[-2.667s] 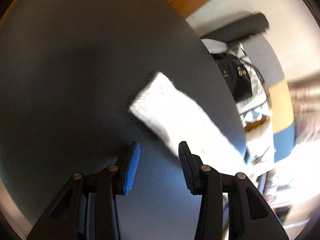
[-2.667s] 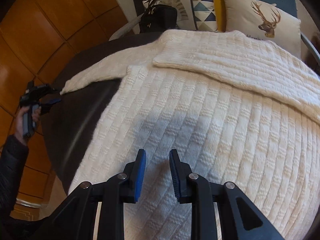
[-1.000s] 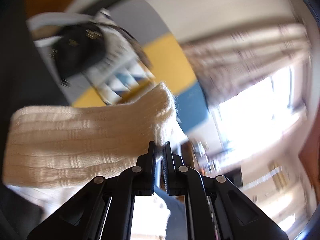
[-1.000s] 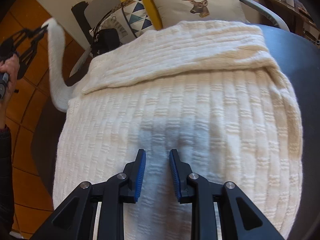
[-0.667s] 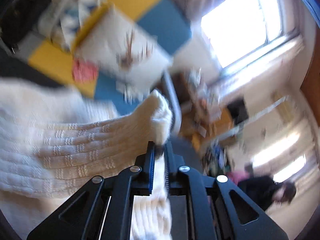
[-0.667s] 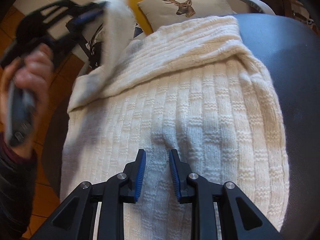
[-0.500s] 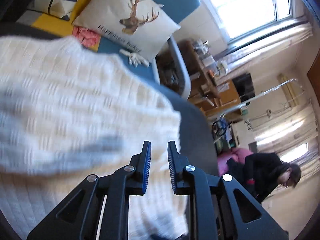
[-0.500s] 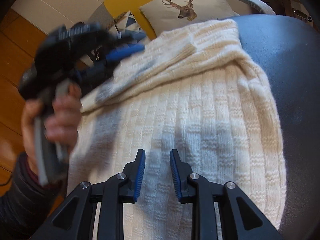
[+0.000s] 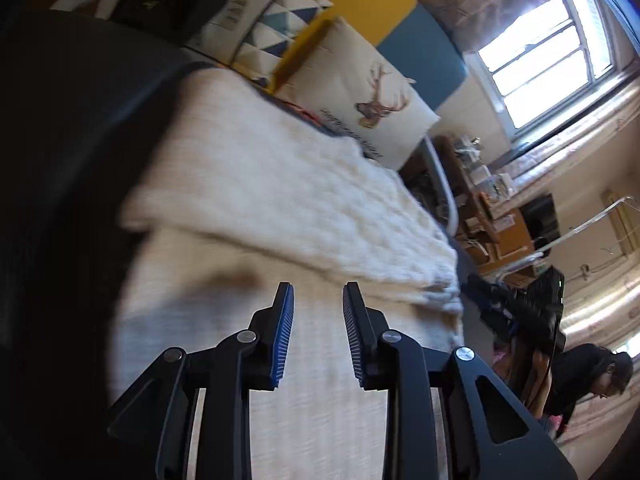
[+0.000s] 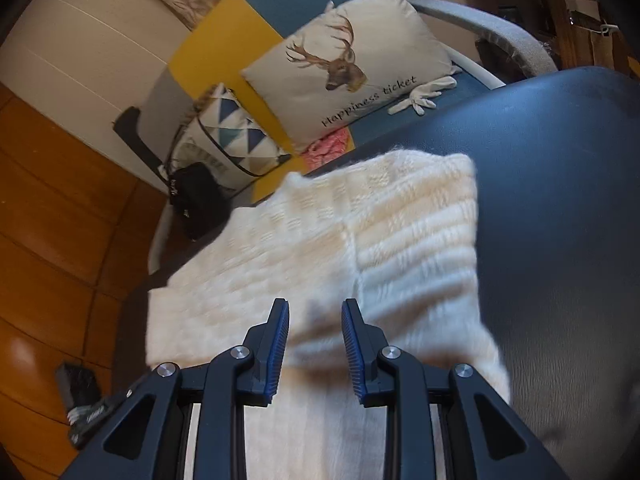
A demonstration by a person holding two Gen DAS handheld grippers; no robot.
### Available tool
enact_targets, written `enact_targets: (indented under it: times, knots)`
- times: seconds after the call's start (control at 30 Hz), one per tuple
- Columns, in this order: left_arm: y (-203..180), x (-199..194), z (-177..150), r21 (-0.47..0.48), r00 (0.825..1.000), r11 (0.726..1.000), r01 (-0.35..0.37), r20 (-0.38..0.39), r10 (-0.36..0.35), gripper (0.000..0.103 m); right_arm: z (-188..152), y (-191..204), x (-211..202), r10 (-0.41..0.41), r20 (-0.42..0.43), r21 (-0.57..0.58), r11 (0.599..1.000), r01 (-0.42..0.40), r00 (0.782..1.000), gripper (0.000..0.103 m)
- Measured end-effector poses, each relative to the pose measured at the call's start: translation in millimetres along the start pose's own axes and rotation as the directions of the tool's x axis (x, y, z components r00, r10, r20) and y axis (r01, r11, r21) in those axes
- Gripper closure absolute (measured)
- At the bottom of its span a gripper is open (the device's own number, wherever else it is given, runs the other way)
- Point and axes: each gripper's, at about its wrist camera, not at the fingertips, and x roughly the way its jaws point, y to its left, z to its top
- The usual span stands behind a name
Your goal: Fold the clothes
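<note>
A cream knitted sweater (image 9: 256, 184) lies on a dark round table (image 9: 60, 140), with both sleeves folded across its body. My left gripper (image 9: 318, 300) is open and empty, just above the sweater's body near the folded sleeve. In the right wrist view the sweater (image 10: 320, 240) lies below my right gripper (image 10: 315, 312), which is open and empty over its near part. The ribbed cuff (image 10: 420, 248) of a folded sleeve lies at the right side.
A sofa behind the table holds a deer cushion (image 10: 348, 64), a triangle-pattern cushion (image 10: 228, 136) and a black bag (image 10: 196, 196). A white glove (image 10: 424, 94) lies on the sofa seat. A person (image 9: 580, 376) sits at the far right. Wooden floor (image 10: 48, 208) lies left.
My left gripper carried the left sleeve up and across the sweater, let it go and opened. My right gripper has moved forward over the sweater, staying open.
</note>
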Motion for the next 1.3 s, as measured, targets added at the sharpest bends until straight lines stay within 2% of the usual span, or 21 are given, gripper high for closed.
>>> enact_targets:
  times: [0.13,0.23,0.27,0.3,0.43,0.53,0.67,0.73,0.77,0.9,1.0,1.03,1.1,1.2,1.3]
  knots:
    - [28,-14,-6,-0.046,0.999,0.998,-0.035,0.001,0.035,0.074,10,-11,32,-0.060,-0.077,0.010,0.998,0.061,0.995,0.076]
    - [33,-12,-7,-0.059,0.999,0.997,-0.045,-0.006,0.045,0.074,6,-8,37,-0.059,-0.110,-0.019,0.998,0.057,0.992,0.076]
    - [34,-11,-8,-0.059,0.999,0.997,-0.050,-0.010,0.050,0.074,5,-5,34,-0.075,-0.106,-0.036,0.997,0.072,0.991,0.084]
    - [34,-9,-8,-0.055,0.998,0.997,-0.055,-0.014,0.054,0.074,4,-2,32,-0.086,-0.094,-0.052,0.995,0.081,0.992,0.097]
    - [25,-5,-8,-0.004,0.995,0.995,-0.101,-0.012,0.101,0.074,0,10,34,-0.152,-0.098,-0.115,0.983,0.141,0.983,0.098]
    - [14,-9,-7,0.033,0.993,0.993,-0.116,0.007,0.116,0.074,4,30,17,-0.150,-0.055,-0.169,0.976,0.138,0.987,0.099]
    - [5,-21,2,0.060,0.992,0.991,-0.120,0.048,0.117,0.074,26,60,-35,-0.107,0.081,-0.218,0.968,0.122,0.991,0.099]
    - [2,-25,7,0.082,0.989,0.988,-0.134,0.070,0.129,0.070,36,67,-50,-0.154,0.135,-0.243,0.953,0.183,0.979,0.099]
    - [1,-25,10,0.091,0.987,0.985,-0.147,0.079,0.140,0.069,37,63,-48,-0.193,0.132,-0.245,0.944,0.221,0.972,0.099]
    - [5,-21,16,0.082,0.980,0.978,-0.193,0.076,0.187,0.068,25,31,-8,-0.342,0.041,-0.244,0.908,0.342,0.939,0.099]
    - [11,-22,18,0.067,0.965,0.965,-0.252,0.086,0.246,0.068,13,13,8,-0.395,0.022,-0.229,0.892,0.389,0.919,0.098]
    - [13,-24,18,0.065,0.959,0.959,-0.275,0.094,0.268,0.068,11,9,9,-0.397,0.025,-0.219,0.893,0.392,0.918,0.098]
    - [15,-30,16,0.073,0.958,0.958,-0.276,0.103,0.268,0.068,12,7,-2,-0.369,0.049,-0.191,0.909,0.371,0.928,0.099]
    - [8,-34,6,0.149,0.965,0.956,-0.254,0.108,0.240,0.068,17,15,-19,-0.315,0.081,-0.183,0.928,0.325,0.946,0.098]
    - [-4,-25,-1,0.211,0.962,0.940,-0.267,0.110,0.249,0.068,18,25,-23,-0.311,0.087,-0.206,0.924,0.322,0.947,0.098]
